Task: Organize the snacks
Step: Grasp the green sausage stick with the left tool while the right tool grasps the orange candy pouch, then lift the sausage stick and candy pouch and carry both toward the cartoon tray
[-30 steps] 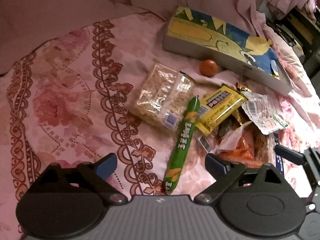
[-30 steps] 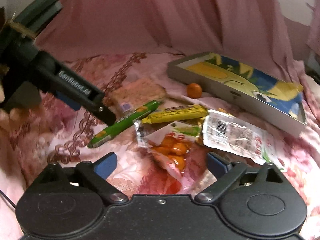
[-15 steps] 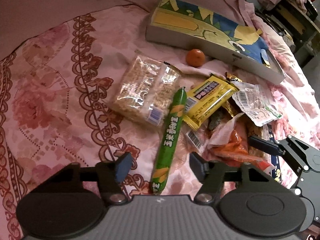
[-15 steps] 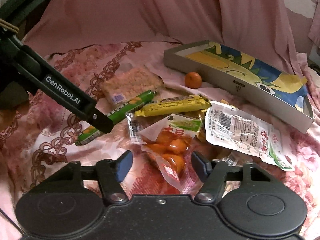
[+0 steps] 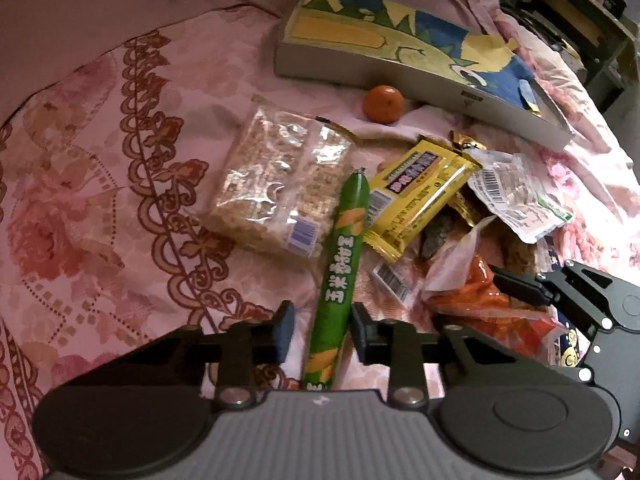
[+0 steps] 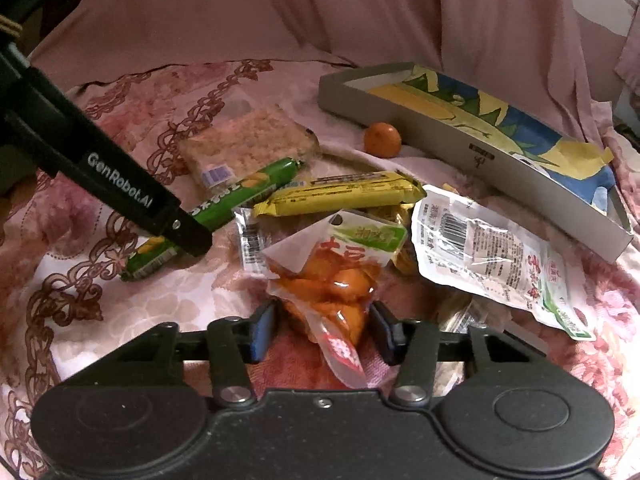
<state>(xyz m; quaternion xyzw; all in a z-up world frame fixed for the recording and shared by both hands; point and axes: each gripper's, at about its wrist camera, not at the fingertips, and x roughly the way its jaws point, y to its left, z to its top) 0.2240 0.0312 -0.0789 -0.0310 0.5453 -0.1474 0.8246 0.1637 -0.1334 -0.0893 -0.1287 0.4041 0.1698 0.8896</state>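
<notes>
Snacks lie heaped on a pink floral bedspread (image 5: 80,200). A long green corn sausage (image 5: 340,268) runs between the pads of my left gripper (image 5: 320,332), whose jaws are closing. The right pad touches it and a strip of cloth still shows at the left pad. In the right wrist view an orange snack pouch (image 6: 332,280) sits between the pads of my right gripper (image 6: 324,324). Those jaws are closing too, and both pads press against the pouch's sides. A shallow cartoon-printed box (image 5: 400,76) lies behind the heap.
A tangerine (image 5: 383,104) rests against the box wall. A clear rice-cracker pack (image 5: 276,176), a yellow bar (image 5: 420,188) and a white printed pouch (image 5: 516,196) crowd the heap. Pink drapery rises behind. Dark furniture (image 5: 592,40) stands at far right.
Both grippers have sunk toward the heap and their jaws have narrowed from wide apart. The left pads now flank the green sausage, the right pads hug the orange pouch.
</notes>
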